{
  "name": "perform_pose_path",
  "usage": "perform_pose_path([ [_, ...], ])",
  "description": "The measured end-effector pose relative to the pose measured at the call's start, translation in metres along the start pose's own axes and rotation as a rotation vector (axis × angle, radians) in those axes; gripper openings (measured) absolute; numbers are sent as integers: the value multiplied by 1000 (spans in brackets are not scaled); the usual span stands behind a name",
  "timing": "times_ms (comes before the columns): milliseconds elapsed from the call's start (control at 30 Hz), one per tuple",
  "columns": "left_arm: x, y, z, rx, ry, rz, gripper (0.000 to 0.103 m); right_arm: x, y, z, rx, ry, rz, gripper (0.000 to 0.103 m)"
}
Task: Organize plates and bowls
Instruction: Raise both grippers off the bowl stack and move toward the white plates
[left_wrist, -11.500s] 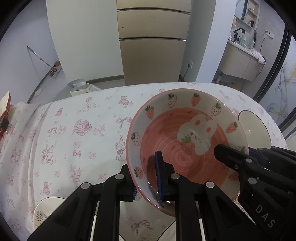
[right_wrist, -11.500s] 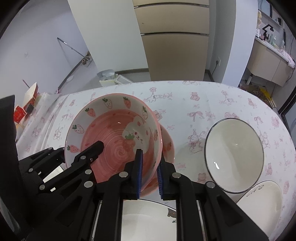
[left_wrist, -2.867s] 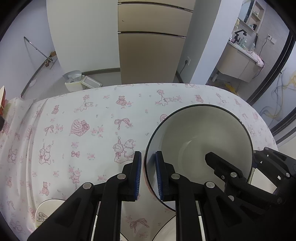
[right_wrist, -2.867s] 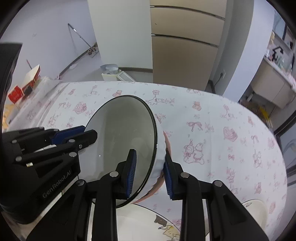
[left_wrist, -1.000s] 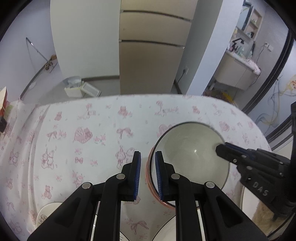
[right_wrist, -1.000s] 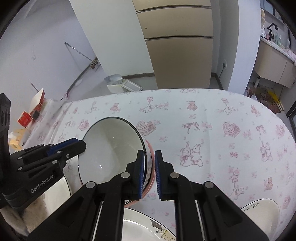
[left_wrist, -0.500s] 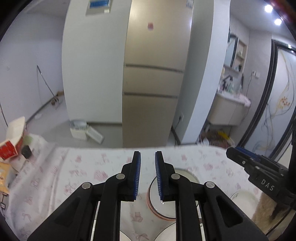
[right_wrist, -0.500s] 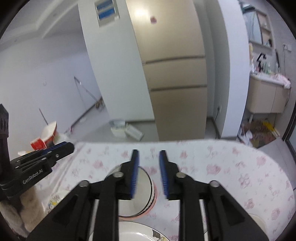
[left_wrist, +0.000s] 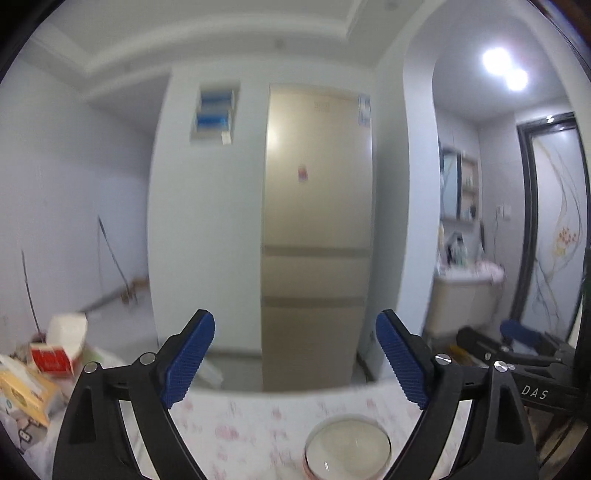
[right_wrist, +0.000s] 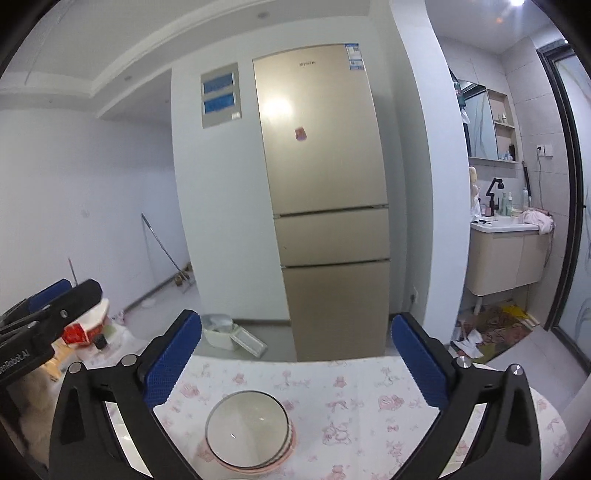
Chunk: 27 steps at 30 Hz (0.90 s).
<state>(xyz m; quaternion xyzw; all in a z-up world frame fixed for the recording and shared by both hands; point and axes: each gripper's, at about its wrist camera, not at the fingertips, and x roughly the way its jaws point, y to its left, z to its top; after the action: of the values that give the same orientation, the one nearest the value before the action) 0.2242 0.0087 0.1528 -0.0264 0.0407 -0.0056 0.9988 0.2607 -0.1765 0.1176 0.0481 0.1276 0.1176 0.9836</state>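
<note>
A white bowl with a dark rim (right_wrist: 246, 432) sits nested in the pink bowl (right_wrist: 291, 445) on the table's pink-patterned cloth (right_wrist: 351, 398). The same white bowl (left_wrist: 347, 443) shows low in the blurred left wrist view. My right gripper (right_wrist: 295, 362) is raised well above the table, its jaws opening wide with nothing between them. My left gripper (left_wrist: 295, 358) is also lifted and points level, jaws opening, with nothing between them. Each gripper shows at the edge of the other's view: the left gripper (right_wrist: 48, 302) and the right gripper (left_wrist: 517, 339).
A tall beige fridge (right_wrist: 325, 206) stands beyond the table's far edge. A white bin (right_wrist: 221, 328) lies on the floor by it. Boxes and packets (left_wrist: 48, 358) are piled at the left. A washbasin cabinet (right_wrist: 506, 258) is at the right.
Both grippers rose and tilted up from the stacked bowls toward the room. Their jaws went from nearly shut to wide apart. The white bowl stays nested in the pink one.
</note>
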Motion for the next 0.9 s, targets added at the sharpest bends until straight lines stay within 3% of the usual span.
perform_pose_path([
  [167,-21,-3,6,43,-117,22,91,-12,-2,3,-9,-56,-30,103],
  [267,-27,3,10,-13,-134,34,91,-24,-1,6,-30,-114,-34,103],
  [367,-39,13,13,-93,-166,-61,91,-38,4,10,-46,-194,-81,103],
  [467,-54,14,20,-97,-202,14,91,-53,11,15,-88,-261,-102,103],
  [567,-71,6,30,-25,-233,77,91,-71,16,20,-81,-329,-110,103],
  [733,-97,7,45,21,-254,57,91,-96,35,33,-95,-392,-50,103],
  [900,-135,22,60,-32,-278,46,91,-119,65,42,-135,-434,-45,103],
])
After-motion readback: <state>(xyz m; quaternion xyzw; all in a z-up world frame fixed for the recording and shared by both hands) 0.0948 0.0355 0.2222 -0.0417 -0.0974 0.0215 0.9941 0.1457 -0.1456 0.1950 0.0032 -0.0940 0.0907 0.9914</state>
